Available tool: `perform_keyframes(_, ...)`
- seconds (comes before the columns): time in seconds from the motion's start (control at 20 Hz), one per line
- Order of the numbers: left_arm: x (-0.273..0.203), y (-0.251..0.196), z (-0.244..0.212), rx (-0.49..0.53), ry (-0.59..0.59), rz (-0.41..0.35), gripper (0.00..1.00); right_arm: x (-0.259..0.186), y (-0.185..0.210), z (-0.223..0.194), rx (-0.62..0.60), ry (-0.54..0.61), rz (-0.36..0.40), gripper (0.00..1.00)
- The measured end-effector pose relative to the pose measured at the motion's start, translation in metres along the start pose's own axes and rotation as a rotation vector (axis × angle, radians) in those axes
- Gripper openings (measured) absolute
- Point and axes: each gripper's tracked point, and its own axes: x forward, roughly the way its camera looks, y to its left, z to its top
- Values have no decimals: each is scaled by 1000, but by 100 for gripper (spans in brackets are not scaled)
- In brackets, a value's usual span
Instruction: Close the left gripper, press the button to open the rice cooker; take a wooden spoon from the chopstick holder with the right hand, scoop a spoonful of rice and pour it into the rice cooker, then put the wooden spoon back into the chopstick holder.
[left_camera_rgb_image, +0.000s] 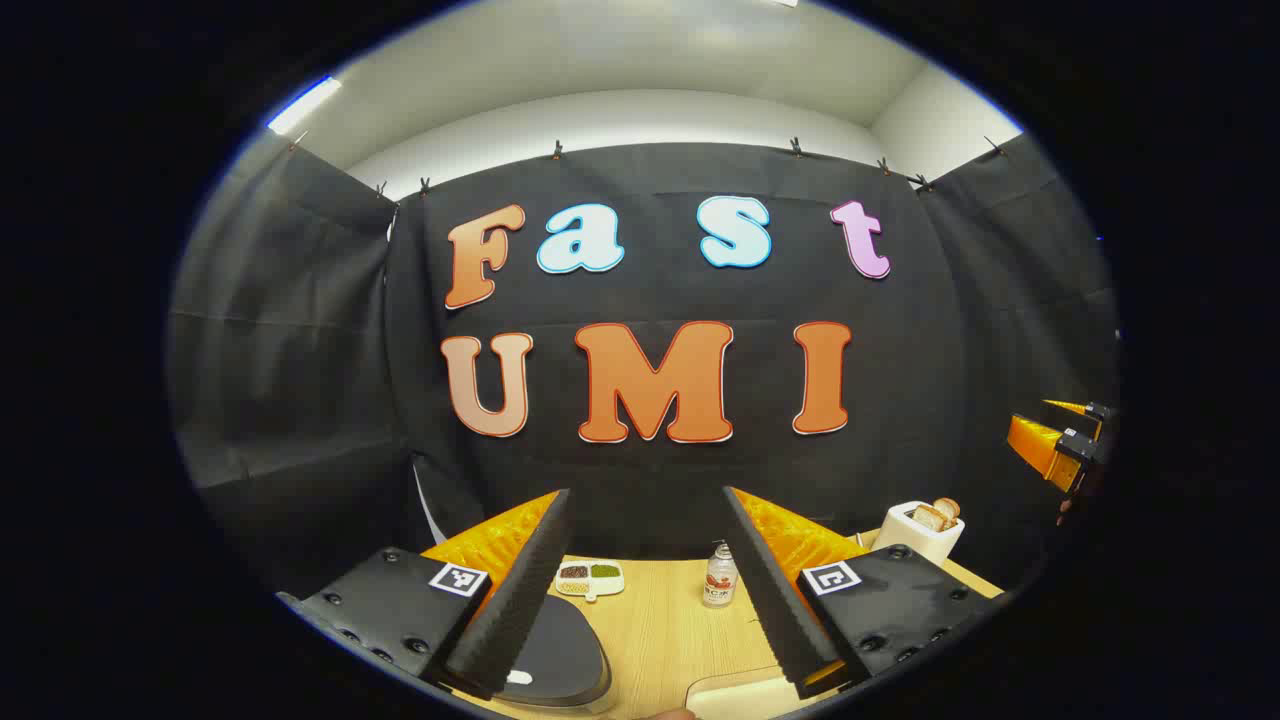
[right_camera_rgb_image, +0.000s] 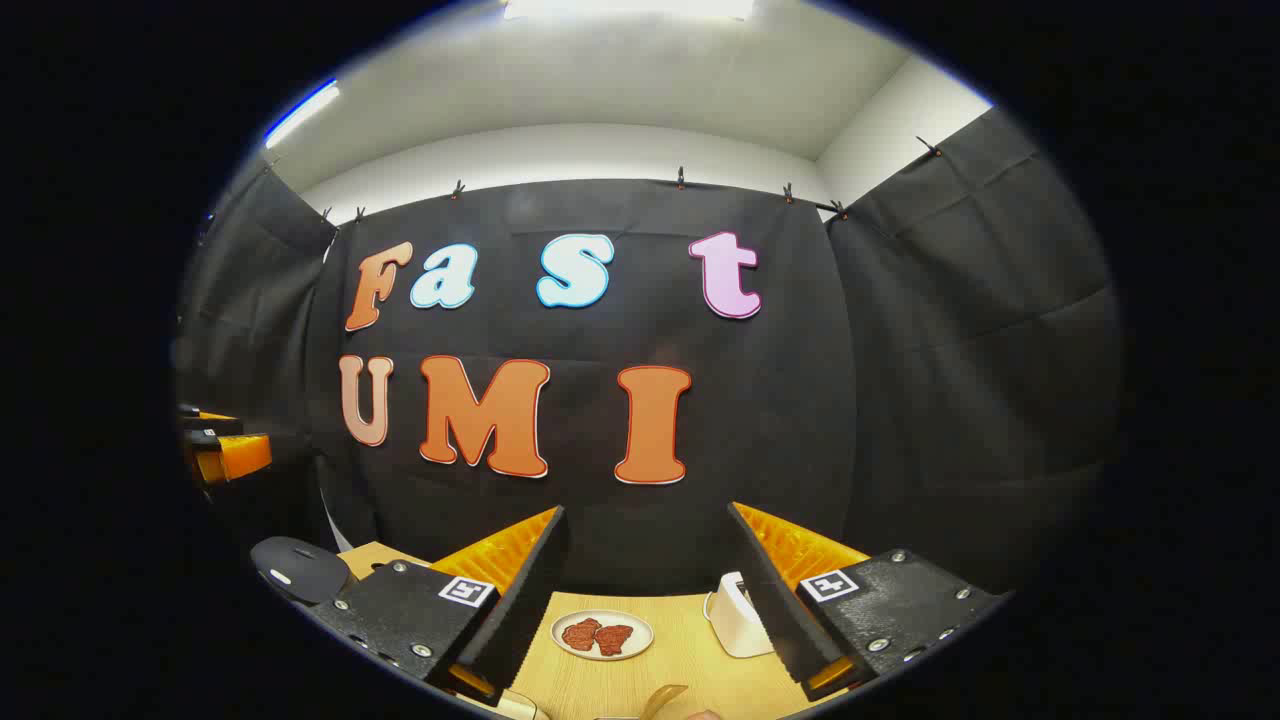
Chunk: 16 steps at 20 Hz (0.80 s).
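Left gripper view: left tongs (left_camera_rgb_image: 648, 585) stood wide, gripping nothing, above the wooden counter (left_camera_rgb_image: 660, 630). Dark rice cooker (left_camera_rgb_image: 555, 655) lid lay low between the fingers, toward the left one. Beyond, left to right: a divided dish (left_camera_rgb_image: 590, 577), a bottle (left_camera_rgb_image: 719, 578), a toaster (left_camera_rgb_image: 918, 530).

Right gripper view: right tongs (right_camera_rgb_image: 650, 600) wide, empty. The cooker's lid far left; a plate (right_camera_rgb_image: 602, 634) between the fingers; wooden spoon (right_camera_rgb_image: 662, 698) tip at bottom edge.

Bright ceiling lights (right_camera_rgb_image: 625, 8) shine from above; both views stay sharp in the middle, with edges bending strongly outward.
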Motion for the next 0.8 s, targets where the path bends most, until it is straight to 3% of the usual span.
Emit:
perform_keyframes(0.05,1,-5,-3,5,-1,-12,100,0,1,0,7,-1,4,95)
perform_keyframes(0.35,2,-15,-16,7,37,-38,97,-1,1,0,29,2,5,95)
perform_keyframes(0.4,2,-15,-16,7,37,-41,97,-1,1,-1,20,4,1,100)
perform_keyframes(0.45,2,-15,-15,12,36,-40,98,-1,1,-2,13,4,0,95)
perform_keyframes(0.6,1,-21,-13,31,21,-50,99,-2,1,-2,0,3,4,95)
perform_keyframes(0.8,6,-9,-17,28,36,-18,100,-2,0,-3,-24,-3,7,95)
